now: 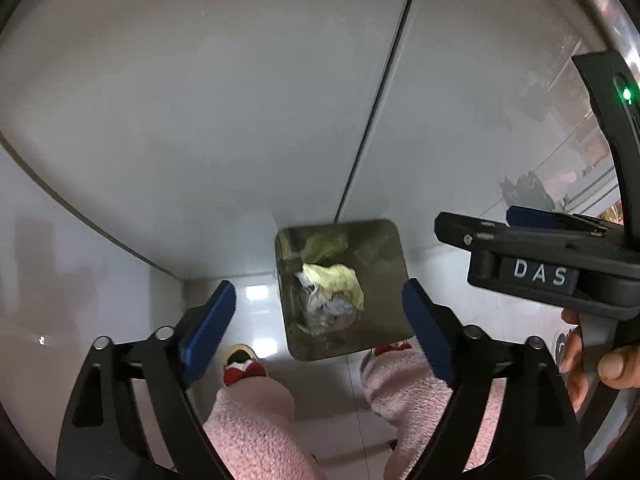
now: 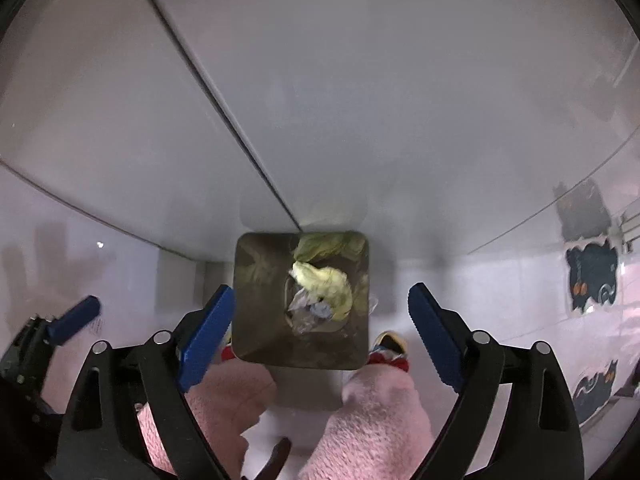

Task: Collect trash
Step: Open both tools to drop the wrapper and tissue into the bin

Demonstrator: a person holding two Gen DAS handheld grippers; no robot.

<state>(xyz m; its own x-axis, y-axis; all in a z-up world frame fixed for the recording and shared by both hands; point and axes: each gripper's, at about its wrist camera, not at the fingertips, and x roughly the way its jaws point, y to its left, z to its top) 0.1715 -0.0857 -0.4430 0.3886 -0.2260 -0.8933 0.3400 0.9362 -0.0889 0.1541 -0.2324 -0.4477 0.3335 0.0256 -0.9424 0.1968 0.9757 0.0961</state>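
1. You have one metal bin point(image 2: 256, 304) below you.
2. Inside it lies one yellow crumpled wad point(image 2: 326, 286) and one clear plastic scrap point(image 2: 304, 308).
3. Two grippers show: left gripper point(image 1: 318, 316), right gripper point(image 2: 320, 320), both empty, fingers spread.
4. Two pink fleece legs point(image 2: 372, 420) and two slippers point(image 2: 390, 350) are below.

Landmark: the metal bin point(image 2: 256, 300), mouth facing up at you.

- Above the bin: open air; both grippers hang over it with blades spread, nothing between them.
- Inside the bin: yellow-green wrapper point(image 2: 324, 284) and crumpled clear plastic point(image 2: 304, 312) fill the bottom; the upper shaft is free.
- Behind the bin: the grey cabinet wall point(image 2: 360, 120) stands touching or just beside the rim.
- In front of the bin: your pink-trousered legs point(image 2: 360, 420) and slippers.
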